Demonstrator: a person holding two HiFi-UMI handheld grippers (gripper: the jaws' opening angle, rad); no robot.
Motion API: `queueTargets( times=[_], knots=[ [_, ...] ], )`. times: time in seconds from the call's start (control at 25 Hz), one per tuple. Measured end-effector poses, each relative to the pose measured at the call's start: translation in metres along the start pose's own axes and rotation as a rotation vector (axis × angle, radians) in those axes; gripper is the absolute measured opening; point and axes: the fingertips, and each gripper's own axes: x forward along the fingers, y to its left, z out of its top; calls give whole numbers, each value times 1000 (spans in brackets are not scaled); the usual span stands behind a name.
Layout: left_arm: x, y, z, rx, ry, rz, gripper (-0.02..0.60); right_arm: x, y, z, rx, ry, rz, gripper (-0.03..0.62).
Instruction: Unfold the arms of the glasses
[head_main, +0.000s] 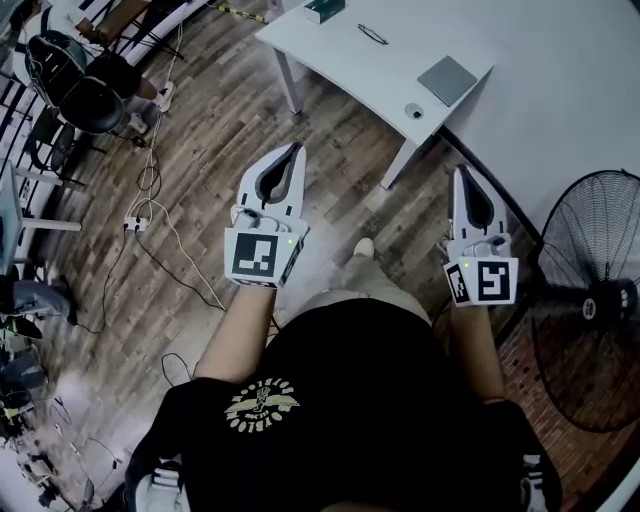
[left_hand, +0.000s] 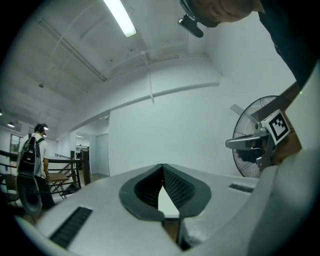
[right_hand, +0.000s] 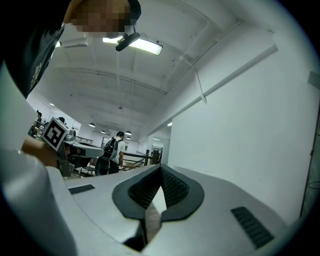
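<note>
The glasses (head_main: 373, 34) lie as a thin dark shape on the white table (head_main: 340, 55) at the top of the head view, too small to tell how their arms stand. Both grippers are held level over the wooden floor, well short of the table. My left gripper (head_main: 297, 150) has its jaw tips touching with nothing between them, as the left gripper view also shows (left_hand: 162, 166). My right gripper (head_main: 463, 172) is shut and empty too, its tips meeting (right_hand: 161, 167). The glasses appear in neither gripper view.
On the table also lie a green box (head_main: 325, 9), a grey pad (head_main: 447, 80) and a small round object (head_main: 414, 110). A standing fan (head_main: 590, 300) is at the right. Black chairs (head_main: 80, 95) and floor cables (head_main: 150, 215) are at the left. A person with a backpack (left_hand: 32, 160) stands far off.
</note>
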Motion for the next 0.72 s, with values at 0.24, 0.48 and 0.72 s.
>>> queueTargets(
  times=[0.24, 0.48, 0.72],
  knots=[
    [27, 7, -10, -19, -5, 40, 6, 17, -24, -19, 9, 32, -4, -5],
    [62, -2, -25, -22, 8, -65, 6, 43, -34, -37, 0, 69, 23, -5],
    [98, 5, -37, -65, 44, -126, 6, 78, -39, -48, 35, 103, 93, -5]
  ],
)
